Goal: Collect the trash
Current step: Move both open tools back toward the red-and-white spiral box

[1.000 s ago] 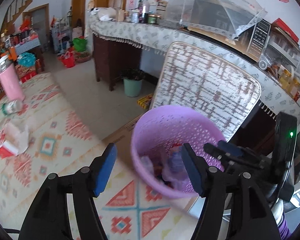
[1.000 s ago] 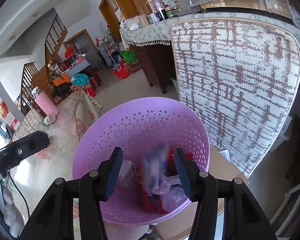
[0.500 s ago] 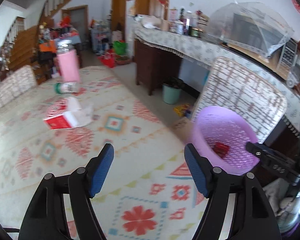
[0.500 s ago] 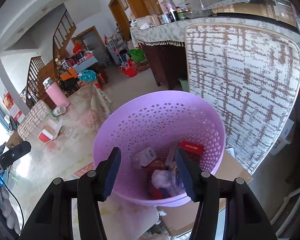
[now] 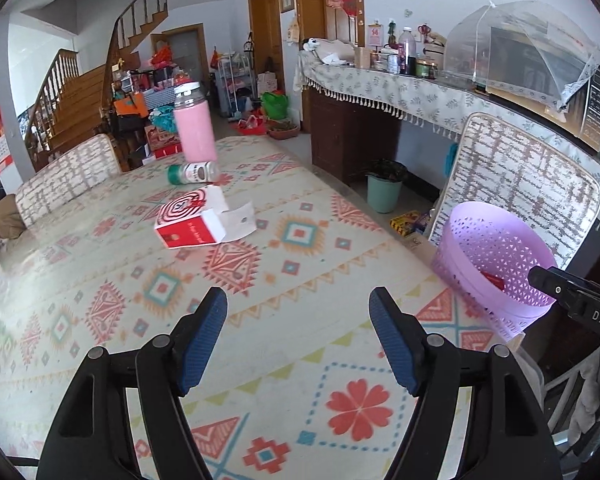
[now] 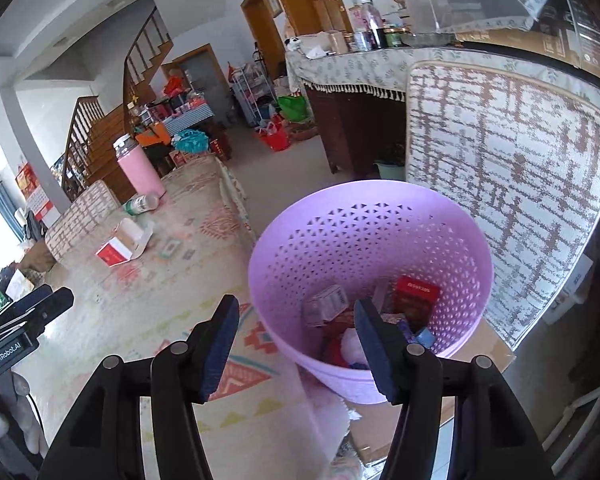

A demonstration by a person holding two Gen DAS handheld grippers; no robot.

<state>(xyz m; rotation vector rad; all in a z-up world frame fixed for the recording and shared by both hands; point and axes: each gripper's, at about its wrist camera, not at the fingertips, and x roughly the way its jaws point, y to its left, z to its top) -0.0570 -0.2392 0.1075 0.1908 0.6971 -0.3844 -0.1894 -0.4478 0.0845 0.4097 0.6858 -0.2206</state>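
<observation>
From my left camera, my left hand-held gripper (image 5: 298, 334) is spread with nothing in it, over the patterned surface (image 5: 300, 360). A red and white box (image 5: 196, 224) and a small green-capped bottle (image 5: 194, 173) lie farther off, by a pink flask (image 5: 194, 128).

From my right camera, my right hand-held gripper (image 6: 296, 342) has just been opening, empty, at the purple basket (image 6: 284, 264) holding trash (image 6: 416, 294).

Left wrist view faces across the counter (image 5: 300, 340) toward the stairs; right wrist view looks down, close, into the basket (image 6: 364, 240) at the counter's edge. Both share the basket and the counter.
</observation>
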